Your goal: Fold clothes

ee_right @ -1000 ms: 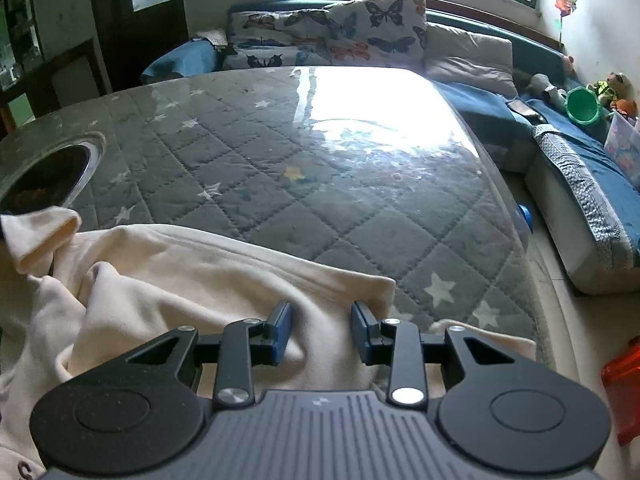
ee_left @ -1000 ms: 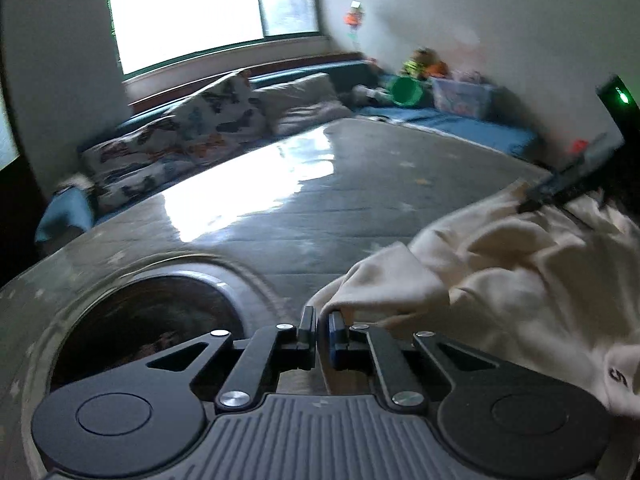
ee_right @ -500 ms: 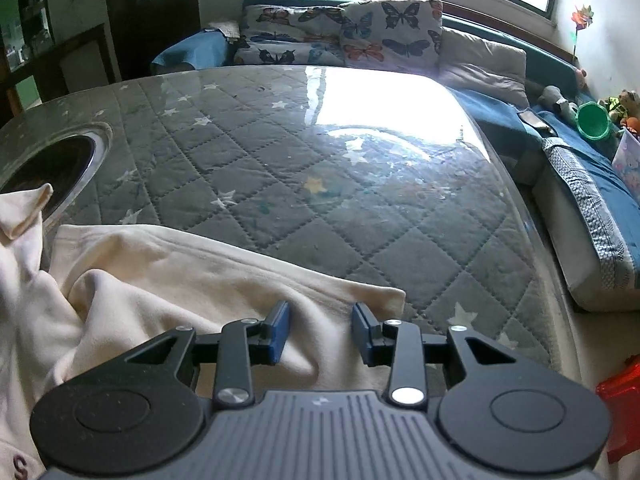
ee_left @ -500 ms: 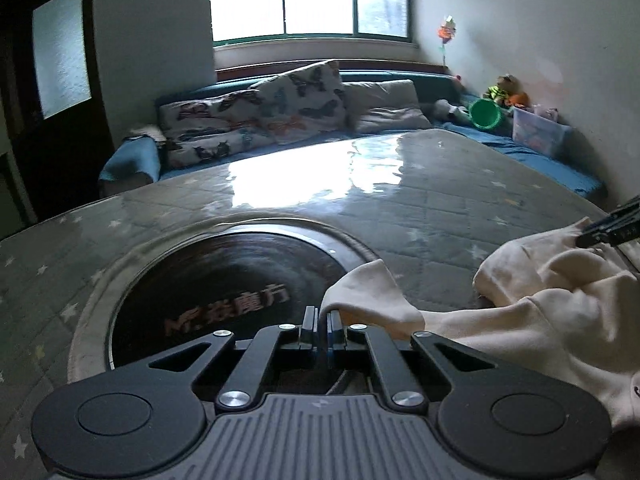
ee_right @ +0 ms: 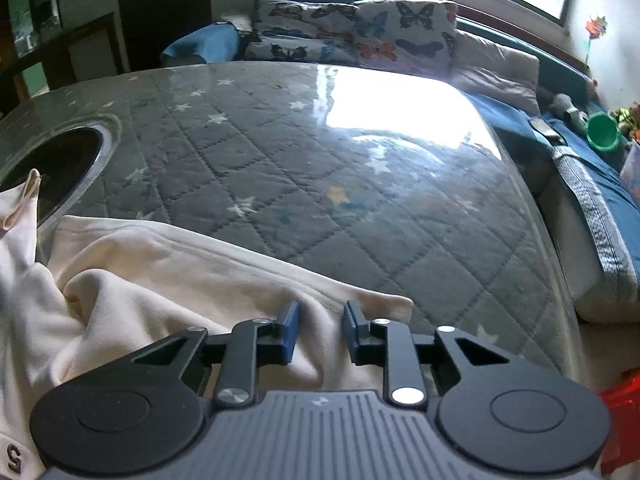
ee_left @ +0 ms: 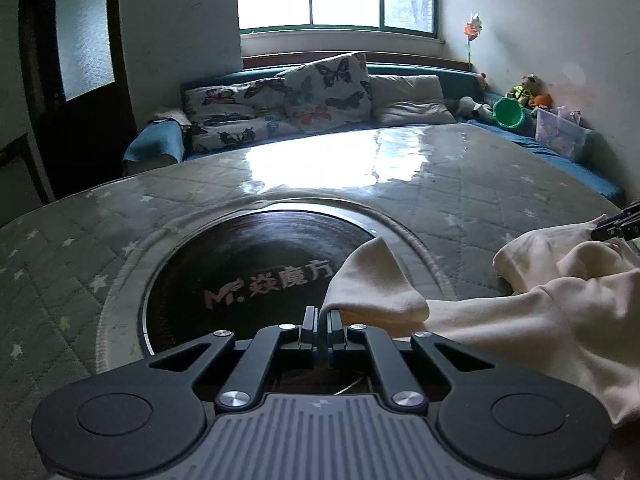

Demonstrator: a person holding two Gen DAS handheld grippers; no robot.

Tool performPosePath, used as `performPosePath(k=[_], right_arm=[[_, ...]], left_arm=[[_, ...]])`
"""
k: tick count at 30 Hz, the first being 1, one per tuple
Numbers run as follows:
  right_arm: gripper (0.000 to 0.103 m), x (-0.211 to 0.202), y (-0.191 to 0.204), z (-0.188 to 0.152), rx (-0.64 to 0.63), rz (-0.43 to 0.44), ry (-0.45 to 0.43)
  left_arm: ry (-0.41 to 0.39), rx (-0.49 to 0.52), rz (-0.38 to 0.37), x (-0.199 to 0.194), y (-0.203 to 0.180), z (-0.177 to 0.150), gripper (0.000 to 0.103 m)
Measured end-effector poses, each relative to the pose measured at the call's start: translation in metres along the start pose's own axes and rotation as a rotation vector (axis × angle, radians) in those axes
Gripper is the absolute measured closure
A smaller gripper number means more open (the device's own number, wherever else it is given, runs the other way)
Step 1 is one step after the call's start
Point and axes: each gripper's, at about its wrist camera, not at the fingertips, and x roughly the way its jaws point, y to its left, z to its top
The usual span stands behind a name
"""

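A cream sweatshirt lies crumpled on the grey quilted table. My left gripper is shut on a cream sleeve end and holds it over the dark round inset. In the right wrist view the sweatshirt spreads across the near left, and my right gripper is open with its blue pads just above the garment's hem. The right gripper's tip also shows at the far right of the left wrist view.
The dark round inset with white lettering sits in the table. A blue sofa with butterfly cushions runs behind. Toys, a green bucket and a clear box stand at the right. A red object lies beyond the table edge.
My left gripper has swung left with the sleeve, from beside the garment to over the dark inset. My right gripper has stayed open over the hem, shifting slightly.
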Motion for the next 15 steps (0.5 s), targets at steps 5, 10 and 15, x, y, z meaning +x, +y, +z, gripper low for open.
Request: performPosePath(k=[5,10,15], right_arm=[[0.082,0.013,0.021,0.018,-0.028,0.032,-0.016],[0.082,0.033,0.055,0.045,-0.074,0.074,-0.034],[0.082,0.053,0.09,0.071,-0.118,0.118,-0.055]], left_arm=[[0.004,-0.021,0.044,-0.006,0.016,-0.003,0.098],[0.015,-0.063,0.108,-0.015,0.039,-0.01,0.098],[0.025,-0.118,0.181,-0.028,0.067,-0.02,0.098]])
